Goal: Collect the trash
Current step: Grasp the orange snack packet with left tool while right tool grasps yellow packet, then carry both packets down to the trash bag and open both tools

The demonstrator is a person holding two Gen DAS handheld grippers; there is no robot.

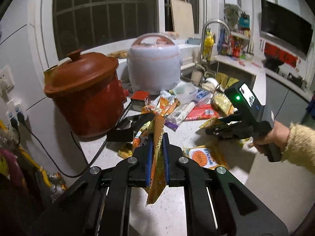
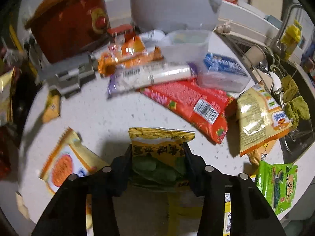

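Observation:
My left gripper (image 1: 157, 137) is shut on a thin orange snack wrapper (image 1: 157, 169) that stands on edge between the blue pads, above the white counter (image 1: 196, 135). My right gripper (image 2: 158, 147) holds a yellow and green packet (image 2: 159, 153) between its fingers; it also shows in the left wrist view (image 1: 212, 128), low over the counter at the right. Loose wrappers lie around: a red one (image 2: 189, 106), an orange one (image 2: 128, 57), a yellow bag (image 2: 258, 116), a green one (image 2: 279, 184) and an orange-circle packet (image 2: 63, 163).
A red-brown clay pot (image 1: 86, 94) and a white rice cooker (image 1: 153, 64) stand at the back of the counter. A clear plastic box (image 2: 187, 43) and a blue-labelled box (image 2: 222, 72) sit among the wrappers. The sink (image 2: 295, 137) with faucet is on the right.

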